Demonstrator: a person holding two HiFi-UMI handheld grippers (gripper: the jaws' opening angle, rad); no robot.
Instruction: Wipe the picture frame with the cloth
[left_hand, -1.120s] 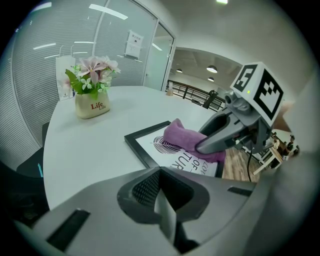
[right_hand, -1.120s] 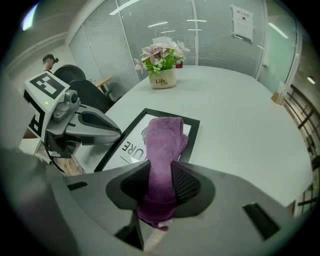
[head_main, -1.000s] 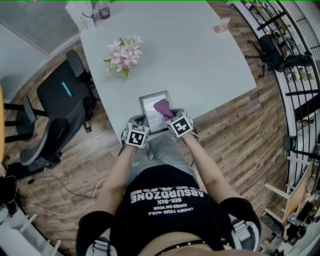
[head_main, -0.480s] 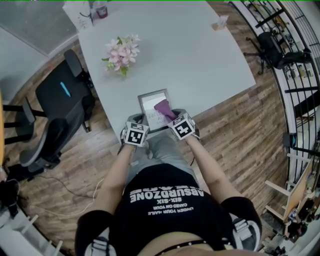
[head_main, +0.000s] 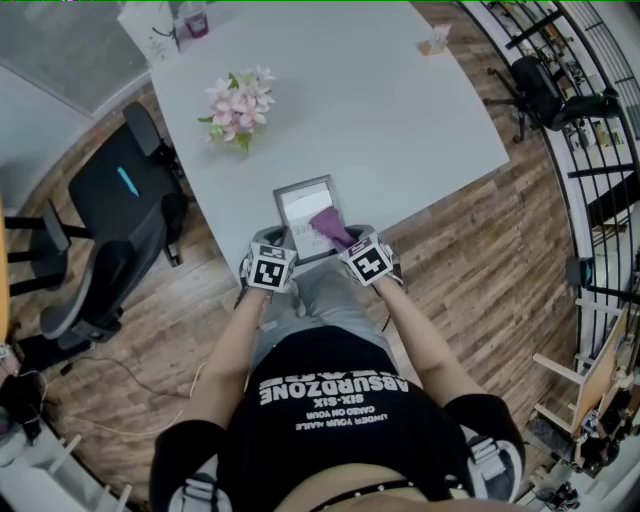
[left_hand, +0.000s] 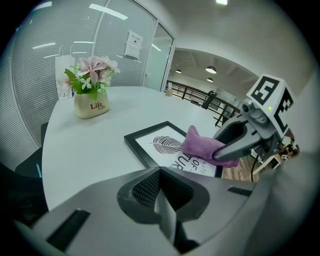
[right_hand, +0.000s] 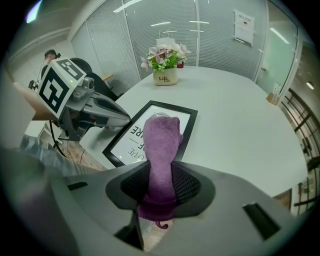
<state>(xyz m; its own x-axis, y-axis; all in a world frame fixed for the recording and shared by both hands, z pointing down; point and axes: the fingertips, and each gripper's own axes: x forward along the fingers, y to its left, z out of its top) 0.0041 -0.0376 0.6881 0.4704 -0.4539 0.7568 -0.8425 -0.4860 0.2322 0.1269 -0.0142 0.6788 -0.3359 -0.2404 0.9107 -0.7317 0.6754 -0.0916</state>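
Observation:
The black picture frame (head_main: 301, 203) with a leaf print lies flat near the white table's front edge (head_main: 420, 120). A purple cloth (head_main: 328, 224) lies on its right half, and my right gripper (head_main: 347, 240) is shut on the cloth's near end. In the right gripper view the cloth (right_hand: 162, 142) runs out from between the jaws onto the frame (right_hand: 131, 134). My left gripper (head_main: 272, 243) is shut and holds nothing, with its tips by the frame's near left edge. The left gripper view shows the frame (left_hand: 161, 144), the cloth (left_hand: 200, 146) and the right gripper (left_hand: 239, 142).
A pot of pink flowers (head_main: 238, 104) stands further back on the table. A white bag (head_main: 150, 35) and a small item (head_main: 435, 40) sit at the far corners. A black office chair (head_main: 120, 200) is left of the table, and railings run along the right.
My right gripper has drawn the cloth a little toward me across the frame. The left gripper has stayed by the frame's left edge.

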